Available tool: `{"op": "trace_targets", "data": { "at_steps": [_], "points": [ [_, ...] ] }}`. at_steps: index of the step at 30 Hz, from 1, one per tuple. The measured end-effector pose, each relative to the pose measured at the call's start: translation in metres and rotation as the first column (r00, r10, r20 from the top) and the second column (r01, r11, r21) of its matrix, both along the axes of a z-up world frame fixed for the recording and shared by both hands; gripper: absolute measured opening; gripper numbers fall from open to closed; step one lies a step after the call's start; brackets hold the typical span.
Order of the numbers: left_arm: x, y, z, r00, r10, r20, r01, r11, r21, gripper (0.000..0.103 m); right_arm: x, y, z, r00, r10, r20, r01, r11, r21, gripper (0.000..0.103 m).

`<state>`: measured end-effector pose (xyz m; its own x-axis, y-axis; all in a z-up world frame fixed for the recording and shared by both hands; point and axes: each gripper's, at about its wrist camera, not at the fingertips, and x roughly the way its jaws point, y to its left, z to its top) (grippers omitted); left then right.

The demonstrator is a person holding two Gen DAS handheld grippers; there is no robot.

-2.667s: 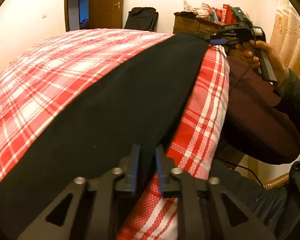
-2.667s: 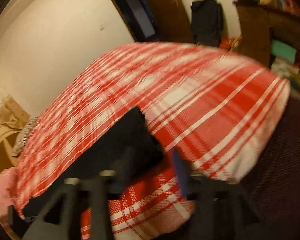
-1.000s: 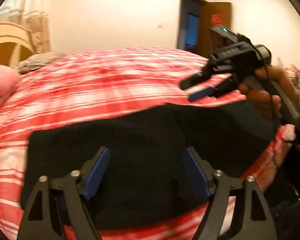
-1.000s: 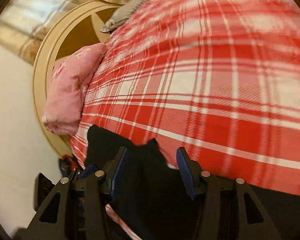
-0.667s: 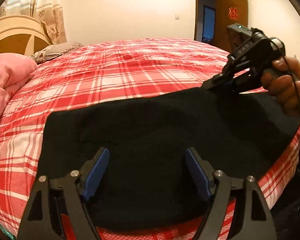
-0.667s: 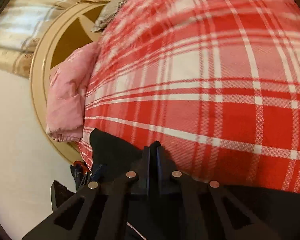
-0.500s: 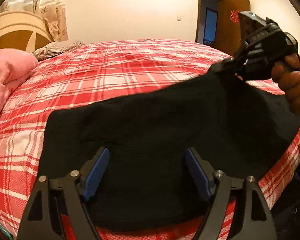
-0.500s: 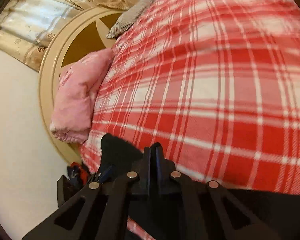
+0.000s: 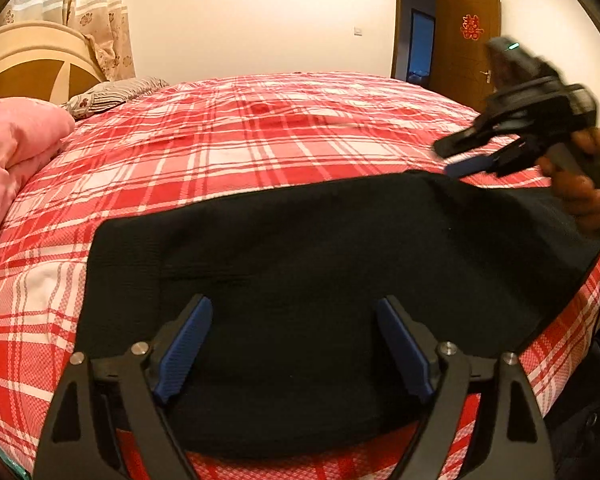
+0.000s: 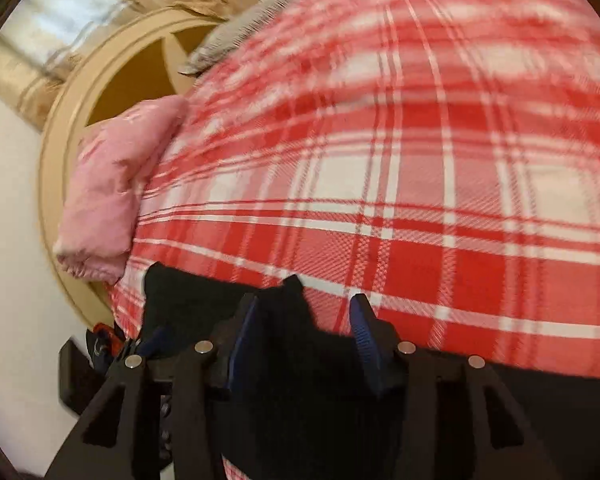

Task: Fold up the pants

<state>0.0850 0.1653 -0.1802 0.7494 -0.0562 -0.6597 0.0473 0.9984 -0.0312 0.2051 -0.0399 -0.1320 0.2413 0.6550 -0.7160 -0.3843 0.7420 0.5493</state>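
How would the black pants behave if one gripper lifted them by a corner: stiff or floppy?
Probably floppy: the black pants lie flat, following the curve of the plaid bedspread. The knit-looking surface suggests soft, grippy cloth, unlikely to slip. They would likely sag and unfold if held at one point only.

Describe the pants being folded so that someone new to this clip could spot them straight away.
Start from the bed with the red and white plaid bedspread that fills the room. Along its near edge lies a broad black slab of cloth, the pants, spread flat under the open left hand-held gripper. They are the only dark, patternless thing on the bed; the pink quilt sits off by the headboard.
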Motion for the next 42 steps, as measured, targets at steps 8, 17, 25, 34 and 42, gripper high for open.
{"op": "trace_targets", "data": {
  "at_steps": [8, 17, 25, 34, 42],
  "points": [
    [0.000, 0.003, 0.000, 1.000, 0.001, -0.012, -0.001, 1.000, -0.007, 0.090, -0.068, 0.007, 0.013, 0.981, 0.175, 0.080, -0.171, 0.984, -0.050, 0.049],
    [0.002, 0.004, 0.000, 1.000, 0.009, -0.023, -0.009, 1.000, -0.005, 0.092, -0.127, 0.044, -0.035, 0.941, 0.318, 0.118, -0.294, 0.938, -0.184, 0.053],
    [0.001, 0.052, 0.005, 0.983, 0.178, -0.036, -0.178, 0.984, 0.008, 0.099, -0.121, 0.035, -0.045, 0.952, 0.287, 0.103, -0.281, 0.957, -0.071, 0.058],
    [0.001, 0.039, 0.008, 0.978, 0.206, -0.016, -0.205, 0.978, 0.029, 0.099, -0.103, -0.011, -0.033, 0.986, 0.140, 0.089, -0.142, 0.990, 0.013, 0.058],
    [0.002, 0.028, 0.011, 0.973, 0.225, -0.045, -0.223, 0.974, 0.051, 0.101, -0.096, -0.068, -0.003, 0.990, 0.007, 0.140, -0.015, 0.998, 0.062, 0.058]
  ]
}}
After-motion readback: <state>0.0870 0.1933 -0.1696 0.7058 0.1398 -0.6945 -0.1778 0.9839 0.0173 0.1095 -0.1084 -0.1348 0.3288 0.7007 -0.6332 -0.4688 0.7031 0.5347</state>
